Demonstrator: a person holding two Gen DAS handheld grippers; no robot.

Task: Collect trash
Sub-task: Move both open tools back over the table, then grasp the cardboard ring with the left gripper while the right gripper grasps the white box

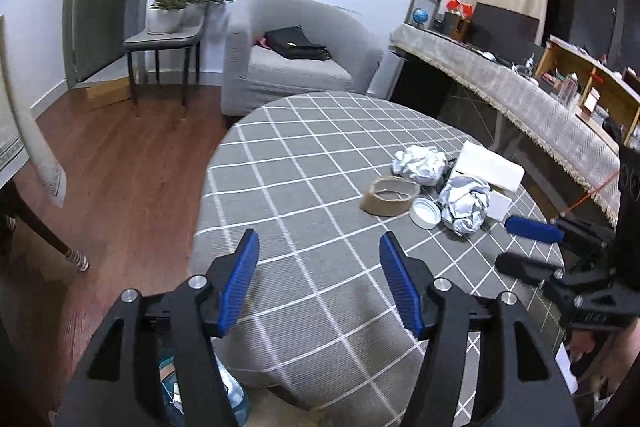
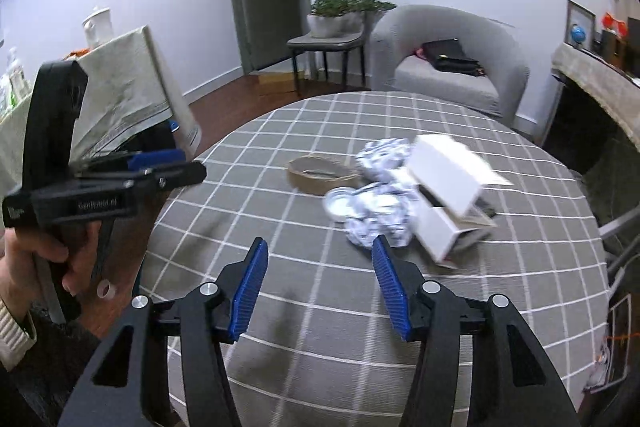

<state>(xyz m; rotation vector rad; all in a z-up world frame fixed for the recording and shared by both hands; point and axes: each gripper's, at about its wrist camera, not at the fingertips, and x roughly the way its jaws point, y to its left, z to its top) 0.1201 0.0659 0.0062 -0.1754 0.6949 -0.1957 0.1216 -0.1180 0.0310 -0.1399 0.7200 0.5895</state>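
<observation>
Grey checked cloth covers the round table [image 1: 304, 163], and both grippers hang over its near edge with nothing between their blue pads. Starting at the left, the left gripper [image 1: 319, 281] stands about half open and empty; the trash lies ahead of its jaws and off to their right, well apart from the tips. First in that heap comes a tape roll [image 1: 390, 195], a stiff cardboard ring lying flat, best taken across its wall with one pad inside the hole. Just right of it sits a small white lid [image 1: 426, 213], flat and probably slippery, so a pinch on its rim looks safer than a pinch from above. Two crumpled foil balls follow, the far ball [image 1: 421, 165] and the near ball [image 1: 464, 205]; they look light and soft, likely to crush a little under the pads, and can be gripped across the middle anywhere. Behind them lies a white box [image 1: 490, 165], apparently open, light card that may flex, better held by one wall. Farthest right, the right gripper [image 2: 319, 281] is also about half open and holds nothing; the near ball [image 2: 378, 223] sits just beyond its right pad, with the box [image 2: 448, 167] ahead and right of its jaws.
</observation>
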